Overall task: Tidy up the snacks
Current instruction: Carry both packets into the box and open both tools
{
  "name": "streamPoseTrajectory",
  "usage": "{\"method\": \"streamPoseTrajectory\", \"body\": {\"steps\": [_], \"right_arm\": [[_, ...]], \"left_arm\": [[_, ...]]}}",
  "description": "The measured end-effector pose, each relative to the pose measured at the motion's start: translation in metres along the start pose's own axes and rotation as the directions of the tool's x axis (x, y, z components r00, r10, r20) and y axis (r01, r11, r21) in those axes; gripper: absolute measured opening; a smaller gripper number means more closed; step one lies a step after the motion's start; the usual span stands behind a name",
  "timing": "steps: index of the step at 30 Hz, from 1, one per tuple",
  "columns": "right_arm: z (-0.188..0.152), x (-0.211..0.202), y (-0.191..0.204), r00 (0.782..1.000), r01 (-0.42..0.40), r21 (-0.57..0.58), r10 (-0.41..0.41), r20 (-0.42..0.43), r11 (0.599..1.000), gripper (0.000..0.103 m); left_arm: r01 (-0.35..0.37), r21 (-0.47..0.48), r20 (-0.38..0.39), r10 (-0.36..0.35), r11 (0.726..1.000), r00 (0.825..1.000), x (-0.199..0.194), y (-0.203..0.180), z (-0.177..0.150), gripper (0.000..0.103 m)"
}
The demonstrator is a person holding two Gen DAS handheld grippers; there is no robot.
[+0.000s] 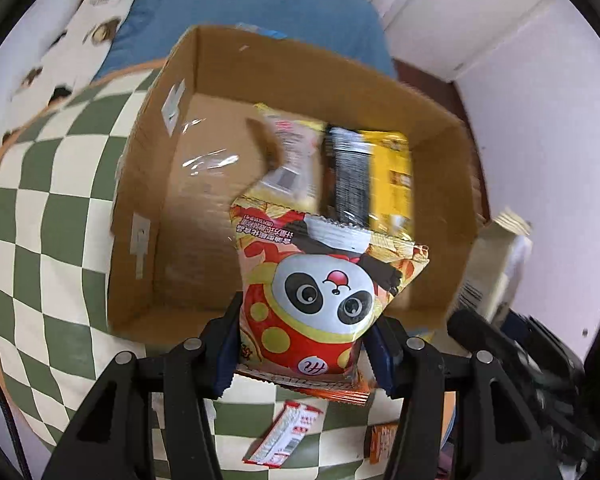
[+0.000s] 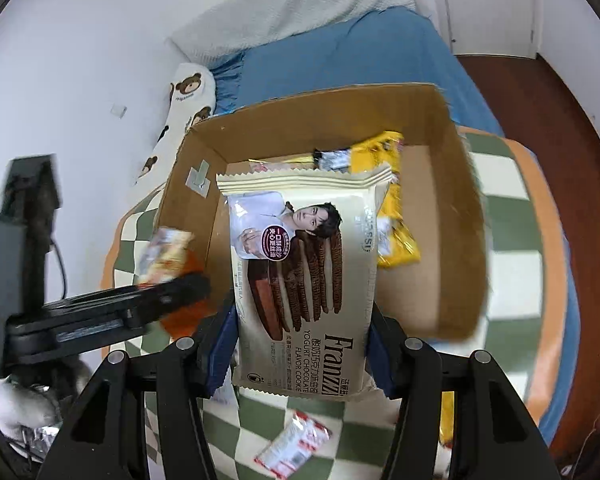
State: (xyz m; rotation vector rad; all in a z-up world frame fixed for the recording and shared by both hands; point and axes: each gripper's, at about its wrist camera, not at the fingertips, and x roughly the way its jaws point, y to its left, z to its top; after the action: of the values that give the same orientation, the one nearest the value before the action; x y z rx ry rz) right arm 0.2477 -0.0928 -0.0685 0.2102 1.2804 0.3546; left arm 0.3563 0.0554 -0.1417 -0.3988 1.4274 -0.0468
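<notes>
Over the cardboard box [image 1: 204, 60]: left gripper [image 1: 304, 348] fingers clamp a panda snack bag [image 1: 324, 300]; right gripper [image 2: 300, 344] fingers clamp a Franzzi cookie pack [image 2: 304, 272]. Yellow packets [image 2: 392, 236], blurred, probably snacks, lie inside.

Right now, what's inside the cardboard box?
Inside the cardboard box lie a yellow packet, a black-and-silver packet and a pale pink one. The held cookie pack and panda bag hide the floor beneath them.

panda snack bag [image 1: 320, 300]: red, over box | cookie pack [image 2: 304, 280]: cream, over cardboard box [image 2: 440, 112]
</notes>
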Motion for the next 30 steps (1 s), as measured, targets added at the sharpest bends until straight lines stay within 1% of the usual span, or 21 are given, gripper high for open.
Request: {"method": "streamPoseTrajectory", "body": {"steps": [1, 5, 9, 10, 11, 12, 13, 14, 15, 20, 23, 25, 28, 30], "right_arm": [[0.009, 0.011, 0.004, 1.0, -0.001, -0.007, 0.0, -0.012, 1.0, 0.059], [0.02, 0.055, 0.008, 0.997, -0.012, 0.007, 0.013, -0.075, 1.0, 0.059], [0.016, 0.092, 0.004, 0.992, -0.007, 0.019, 0.009, -0.124, 1.0, 0.06], [0.016, 0.103, 0.0, 0.988, -0.011, 0.031, 0.015, -0.151, 0.999, 0.061], [0.015, 0.109, -0.001, 0.986, -0.012, 0.039, 0.018, -0.166, 0.999, 0.064], [0.015, 0.115, -0.004, 0.983, 0.001, 0.038, 0.006, -0.184, 0.999, 0.077], [0.014, 0.117, -0.005, 0.982, 0.014, 0.032, -0.007, -0.19, 0.999, 0.085], [0.014, 0.119, -0.007, 0.982, 0.021, 0.03, -0.015, -0.189, 0.999, 0.094], [0.014, 0.12, -0.008, 0.982, 0.028, 0.028, -0.022, -0.19, 0.999, 0.094], [0.012, 0.113, -0.017, 0.983, 0.082, 0.026, -0.076, -0.168, 0.996, 0.094], [0.011, 0.107, -0.022, 0.983, 0.122, 0.017, -0.118, -0.137, 0.992, 0.094], [0.008, 0.1, -0.024, 0.982, 0.158, 0.01, -0.156, -0.11, 0.987, 0.094], [0.007, 0.091, -0.027, 0.977, 0.201, 0.005, -0.2, -0.073, 0.98, 0.094], [0.004, 0.085, -0.028, 0.976, 0.211, 0.003, -0.21, -0.05, 0.978, 0.094]], "left_arm": [[-0.009, -0.011, -0.014, 0.009, 1.0, 1.0, 0.007, 0.005, 0.007, 0.052], [-0.044, -0.034, -0.053, 0.042, 0.998, 0.998, 0.026, 0.017, 0.022, 0.052], [-0.083, -0.024, -0.089, 0.08, 0.996, 0.993, 0.043, 0.021, 0.029, 0.052], [-0.087, -0.016, -0.095, 0.085, 0.996, 0.992, 0.048, 0.021, 0.031, 0.053], [-0.091, -0.009, -0.094, 0.09, 0.996, 0.991, 0.051, 0.022, 0.032, 0.053], [-0.094, -0.002, -0.086, 0.094, 0.996, 0.992, 0.052, 0.022, 0.033, 0.058], [-0.097, -0.004, -0.079, 0.097, 0.995, 0.992, 0.052, 0.023, 0.033, 0.072], [-0.093, -0.005, -0.074, 0.092, 0.996, 0.993, 0.052, 0.024, 0.033, 0.079], [-0.089, -0.004, -0.07, 0.089, 0.996, 0.994, 0.051, 0.024, 0.033, 0.087], [-0.094, 0.006, -0.056, 0.095, 0.996, 0.994, 0.048, 0.02, 0.03, 0.089], [-0.123, 0.012, -0.019, 0.124, 0.992, 0.992, 0.041, 0.019, 0.026, 0.089], [-0.127, 0.008, 0.006, 0.127, 0.992, 0.992, 0.036, 0.02, 0.022, 0.089], [-0.162, 0.019, 0.062, 0.161, 0.987, 0.985, 0.026, 0.018, 0.011, 0.089], [-0.18, 0.026, 0.098, 0.176, 0.983, 0.979, 0.017, 0.017, 0.003, 0.089]]}}
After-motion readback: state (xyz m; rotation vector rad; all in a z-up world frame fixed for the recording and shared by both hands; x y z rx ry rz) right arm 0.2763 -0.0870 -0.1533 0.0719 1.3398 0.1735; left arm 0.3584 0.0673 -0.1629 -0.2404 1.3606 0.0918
